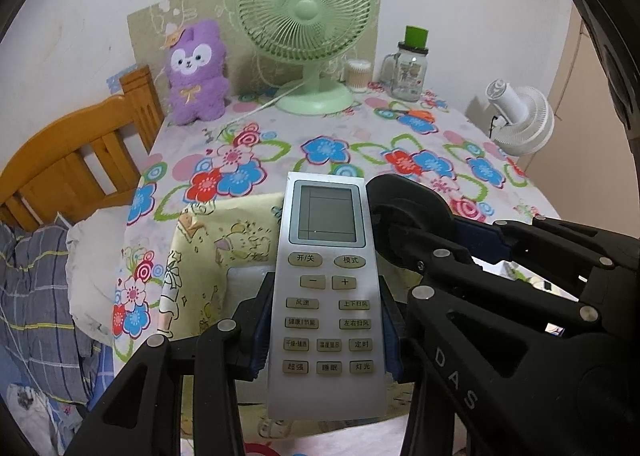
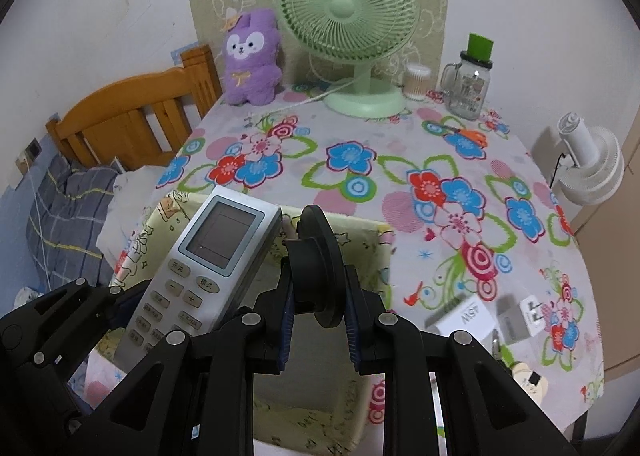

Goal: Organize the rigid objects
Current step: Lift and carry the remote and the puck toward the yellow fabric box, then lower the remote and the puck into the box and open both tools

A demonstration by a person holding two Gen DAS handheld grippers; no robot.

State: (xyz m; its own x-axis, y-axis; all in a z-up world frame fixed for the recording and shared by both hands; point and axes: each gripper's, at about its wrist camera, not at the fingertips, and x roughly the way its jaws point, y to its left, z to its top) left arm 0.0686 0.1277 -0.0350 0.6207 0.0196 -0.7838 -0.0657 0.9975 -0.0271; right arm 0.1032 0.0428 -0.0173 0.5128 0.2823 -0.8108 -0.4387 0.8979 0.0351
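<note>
Left gripper (image 1: 326,330) clamped on a silver remote control (image 1: 326,288), blue pads pressing its two long edges around the button rows; screen end pointing toward 12 o'clock, buttons face up. Seen from the right wrist, same remote (image 2: 204,268) at 9 o'clock of the right gripper, tilted with its screen toward 1 o'clock. Right gripper (image 2: 318,322) clenched on a black disc-shaped object (image 2: 320,264), held on edge between the blue pads; exact kind of object not clear. In the left wrist view, that black object (image 1: 404,211) just beside the remote, at its 3 o'clock.

Below both held things, a yellow cartoon-print fabric box (image 2: 360,256), open at the top, sitting at the near edge of the table with the floral cloth (image 2: 360,175). At 4 o'clock of the box, small white chargers (image 2: 472,314) lying on the cloth.

Farther out at 12 o'clock, a green desk fan (image 2: 348,23) standing upright at the back of the table. At 11 o'clock, a purple plush toy (image 2: 250,55) propped against the wall. At 1 o'clock, a tub of cotton swabs (image 2: 418,81) and a glass jar mug with a green cap (image 2: 470,85), near each other. At 3 o'clock, off the table edge, a white fan (image 2: 592,167). At 9 o'clock, a wooden bed headboard (image 2: 132,111) with grey checked bedding (image 2: 64,211).
</note>
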